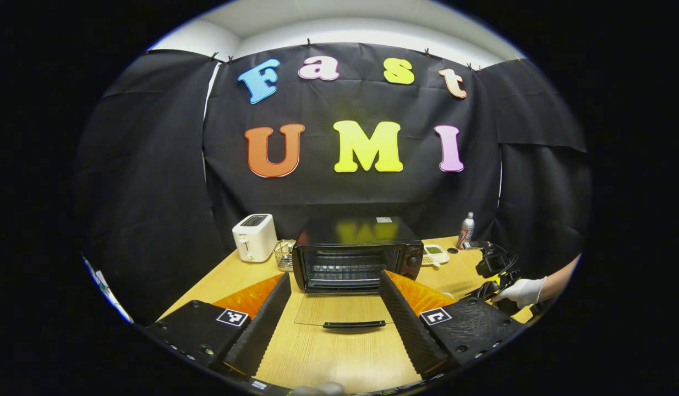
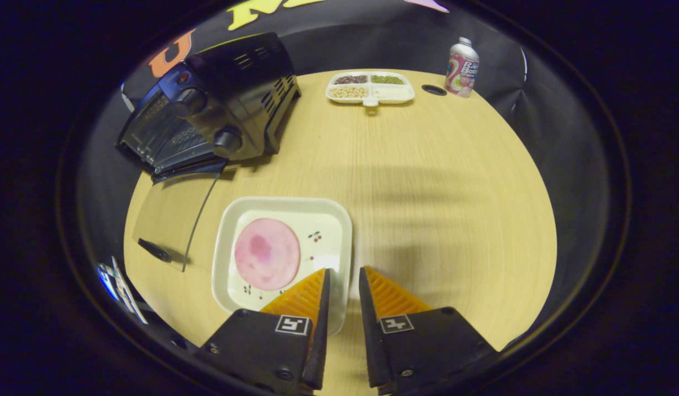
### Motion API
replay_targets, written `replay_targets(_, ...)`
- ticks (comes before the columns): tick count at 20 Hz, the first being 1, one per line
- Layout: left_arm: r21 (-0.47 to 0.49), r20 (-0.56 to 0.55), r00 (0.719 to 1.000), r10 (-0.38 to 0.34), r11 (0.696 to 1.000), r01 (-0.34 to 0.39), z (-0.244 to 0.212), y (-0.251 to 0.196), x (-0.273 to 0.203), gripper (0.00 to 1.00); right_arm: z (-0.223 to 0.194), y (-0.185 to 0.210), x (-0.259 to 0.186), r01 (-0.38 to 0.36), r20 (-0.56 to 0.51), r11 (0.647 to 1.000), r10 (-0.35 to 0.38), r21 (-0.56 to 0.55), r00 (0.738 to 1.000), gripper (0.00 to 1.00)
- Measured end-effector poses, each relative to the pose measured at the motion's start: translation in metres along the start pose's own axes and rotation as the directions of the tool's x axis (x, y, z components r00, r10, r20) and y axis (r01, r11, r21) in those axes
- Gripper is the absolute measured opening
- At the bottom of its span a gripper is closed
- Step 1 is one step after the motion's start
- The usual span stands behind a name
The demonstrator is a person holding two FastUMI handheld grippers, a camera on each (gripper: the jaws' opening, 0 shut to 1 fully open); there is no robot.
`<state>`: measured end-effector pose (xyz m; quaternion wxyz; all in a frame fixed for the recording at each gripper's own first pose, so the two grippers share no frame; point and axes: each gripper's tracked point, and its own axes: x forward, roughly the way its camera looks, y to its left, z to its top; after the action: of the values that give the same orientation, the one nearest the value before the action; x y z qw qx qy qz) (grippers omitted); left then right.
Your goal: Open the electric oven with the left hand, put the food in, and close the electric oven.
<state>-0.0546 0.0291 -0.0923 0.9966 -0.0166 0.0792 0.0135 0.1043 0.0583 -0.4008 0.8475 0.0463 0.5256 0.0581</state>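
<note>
tabletop point(image 2: 427, 181) carried everything. electric oven point(image 1: 355, 254) stood straight ahead of the left gripper point(image 1: 339, 319), beyond its fingertips, door point(image 1: 342, 311) already dropped flat between the two spread fingers, which held nothing. in the right gripper view the oven lay far up-left of the fingers. plate point(image 2: 284, 258) sat just ahead-left of the right gripper point(image 2: 344, 308), its near right rim seeming to lie between the narrowly parted fingers; whether they pressed on it, could not tell. food point(image 2: 267, 254), a thin pink slice, lay flat on the plate, up-left of the fingertips. judged: slice soft, limp, slippery, poor to pinch; plate stiff, breakable, glazed. best hold is the plate rim, kept level.
</note>
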Motion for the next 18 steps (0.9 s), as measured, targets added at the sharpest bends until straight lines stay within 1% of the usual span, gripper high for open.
replay_targets(2, -0.011, -0.005, 1.000, 0.001, 1.000, -0.001, -0.003, 0.004, 0.003, 0.98, 0.002, -0.002, 0.001, 0.011, -0.050, 1.000, -0.011, -0.002, 0.999, 0.24)
replay_targets(3, -0.016, -0.008, 1.000, 0.003, 1.000, -0.003, -0.006, 0.005, 0.004, 0.98, 0.002, -0.002, 0.000, 0.016, -0.084, 1.000, -0.017, -0.010, 0.996, 0.23)
replay_targets(4, -0.021, -0.011, 1.000, 0.002, 1.000, -0.002, -0.008, 0.007, 0.007, 0.98, 0.003, 0.001, 0.002, 0.005, -0.116, 1.000, -0.006, -0.003, 0.993, 0.23)
replay_targets(6, -0.033, -0.018, 1.000, 0.004, 0.999, -0.005, -0.011, 0.010, 0.007, 0.98, 0.006, -0.001, 0.002, 0.008, -0.149, 0.998, 0.000, 0.054, 0.989, 0.12)
replay_targets(7, -0.038, -0.022, 1.000, 0.005, 0.999, -0.006, -0.014, 0.012, 0.009, 0.98, 0.005, 0.000, 0.002, -0.006, -0.160, 0.996, 0.020, 0.088, 0.987, 0.08)
replay_targets(8, -0.042, -0.028, 1.000, 0.007, 0.999, -0.008, -0.016, 0.013, 0.011, 0.98, 0.005, -0.001, 0.002, -0.030, -0.164, 0.994, 0.047, 0.101, 0.985, 0.01)
replay_targets(9, -0.045, -0.030, 1.000, 0.007, 0.999, -0.008, -0.017, 0.014, 0.012, 0.98, 0.005, -0.001, 0.001, -0.061, -0.167, 0.992, 0.079, 0.107, 0.983, 0.04)
replay_targets(10, -0.045, -0.032, 0.999, 0.012, 0.999, -0.013, -0.017, 0.016, 0.013, 0.89, 0.005, -0.001, 0.001, -0.090, -0.167, 0.988, 0.111, 0.124, 0.980, 0.04)
replay_targets(11, -0.044, -0.035, 0.999, 0.015, 0.999, -0.017, -0.017, 0.018, 0.012, 0.89, 0.005, -0.001, -0.001, -0.114, -0.168, 0.981, 0.141, 0.158, 0.976, 0.00)
replay_targets(12, -0.044, -0.039, 0.999, 0.023, 0.999, -0.025, -0.018, 0.020, 0.012, 0.98, 0.003, -0.001, -0.002, -0.139, -0.163, 0.972, 0.171, 0.189, 0.972, 0.04)
replay_targets(13, -0.047, -0.041, 0.999, 0.026, 0.999, -0.028, -0.017, 0.020, 0.012, 0.97, 0.001, -0.001, -0.003, -0.171, -0.150, 0.961, 0.205, 0.216, 0.967, 0.05)
replay_targets(14, -0.045, -0.040, 0.999, 0.032, 0.998, -0.034, -0.017, 0.020, 0.011, 0.97, -0.002, -0.002, -0.004, -0.187, -0.139, 0.950, 0.226, 0.250, 0.964, 0.00)
replay_targets(15, -0.040, -0.041, 0.998, 0.038, 0.998, -0.039, -0.016, 0.019, 0.010, 0.96, -0.001, -0.001, -0.007, -0.210, -0.115, 0.936, 0.250, 0.282, 0.961, 0.00)
replay_targets(16, -0.033, -0.045, 0.998, 0.048, 0.998, -0.050, -0.017, 0.019, 0.008, 0.96, -0.003, 0.001, -0.007, -0.239, -0.095, 0.920, 0.280, 0.310, 0.955, 0.04)
replay_targets(18, -0.033, -0.045, 0.996, 0.075, 0.997, -0.077, -0.016, 0.018, 0.001, 0.96, -0.001, 0.002, -0.017, -0.297, -0.045, 0.880, 0.337, 0.371, 0.941, 0.04)
